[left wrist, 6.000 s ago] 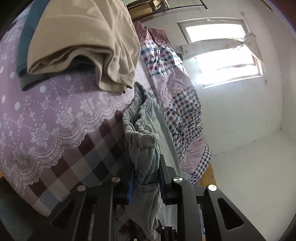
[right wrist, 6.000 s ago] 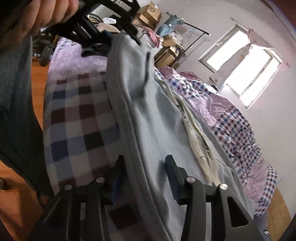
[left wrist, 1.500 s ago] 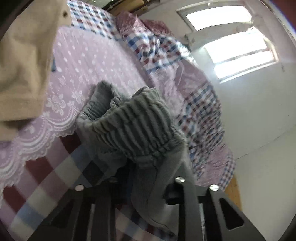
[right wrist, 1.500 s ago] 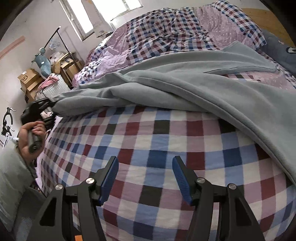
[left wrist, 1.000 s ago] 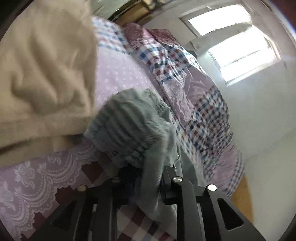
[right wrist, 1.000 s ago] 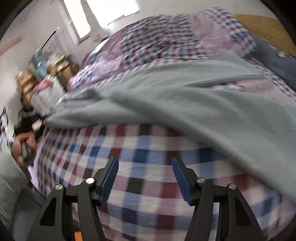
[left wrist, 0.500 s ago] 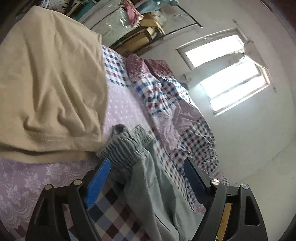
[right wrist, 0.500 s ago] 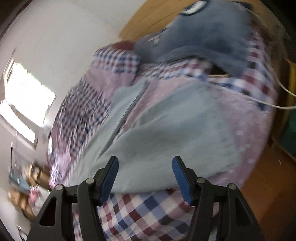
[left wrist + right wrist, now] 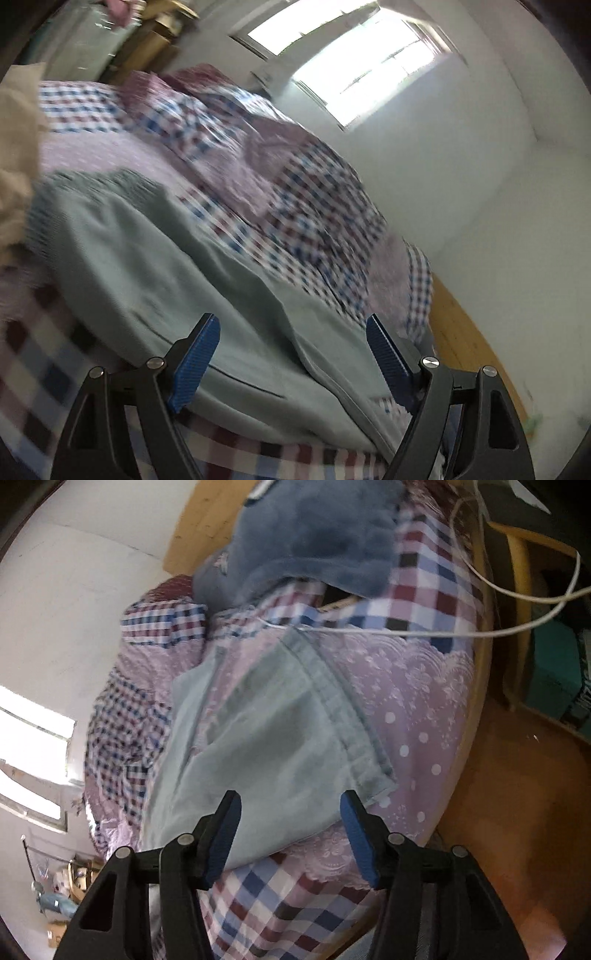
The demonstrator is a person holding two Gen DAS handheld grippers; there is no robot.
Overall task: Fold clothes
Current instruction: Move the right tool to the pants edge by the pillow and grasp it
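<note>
Grey-green trousers [image 9: 155, 266] lie spread along the checked bedspread [image 9: 44, 376], their gathered waistband [image 9: 92, 181] at the upper left of the left wrist view. My left gripper [image 9: 291, 354] hovers just above the cloth, open, with nothing between its blue pads. In the right wrist view the trouser leg end [image 9: 280, 734] with its stitched hem [image 9: 354, 738] rests on the lilac lace cover [image 9: 413, 701]. My right gripper [image 9: 291, 834] is open above that leg, holding nothing.
A beige folded garment [image 9: 14, 155] sits at the left edge. A rumpled checked quilt [image 9: 288, 192] fills the far side of the bed. A blue plush pillow [image 9: 314, 531] and a white cable [image 9: 480, 627] lie near the bed end; wooden floor [image 9: 517, 797] is to the right.
My left gripper let go of the waistband and swung along the trousers, which now lie flat. My right gripper, open throughout, swept to the hem end of the leg.
</note>
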